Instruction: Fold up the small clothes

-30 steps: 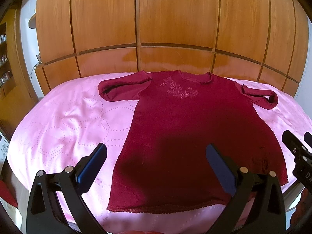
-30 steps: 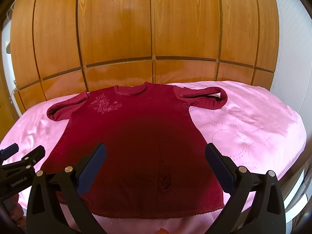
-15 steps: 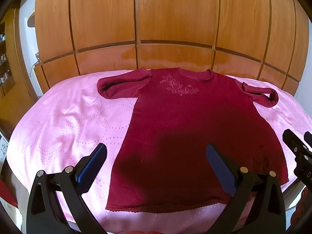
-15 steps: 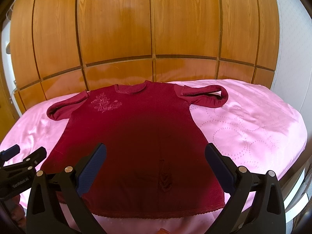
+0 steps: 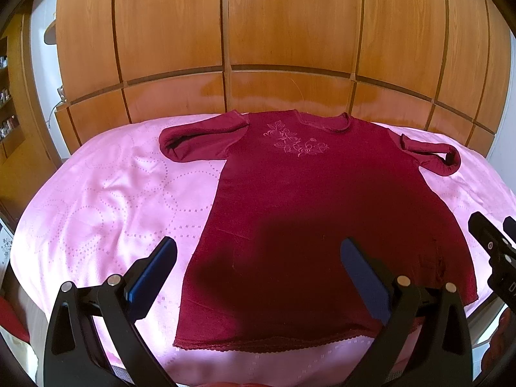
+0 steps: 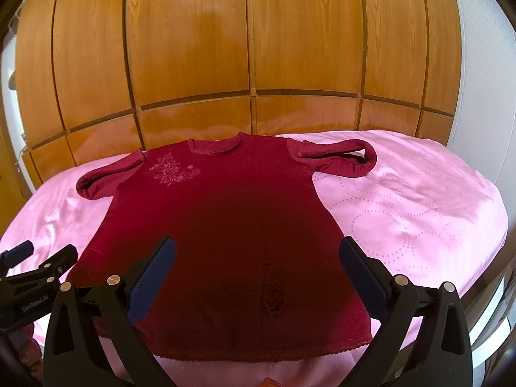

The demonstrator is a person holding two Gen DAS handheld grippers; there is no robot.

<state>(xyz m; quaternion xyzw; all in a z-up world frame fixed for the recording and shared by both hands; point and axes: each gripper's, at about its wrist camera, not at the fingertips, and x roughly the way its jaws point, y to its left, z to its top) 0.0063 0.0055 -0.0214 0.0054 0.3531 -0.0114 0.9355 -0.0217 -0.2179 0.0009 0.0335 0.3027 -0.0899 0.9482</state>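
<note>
The left tongs [image 5: 258,258] stand wide and empty, now slightly farther forward over the near hem. The dark red knit top with embroidered flowers [image 5: 309,209] lies flat, unfolded, on the pink satin bed cover [image 5: 106,200]. The right tongs [image 6: 258,258] are wide, empty. Judgement: folding not begun.

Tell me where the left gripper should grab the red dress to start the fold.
Take the left sleeve at its cuff end, coming in from the left over the pink bedspread. It sticks out sideways from the flat red dress, so its edge is free. The left gripper is open, holding nothing.
</note>
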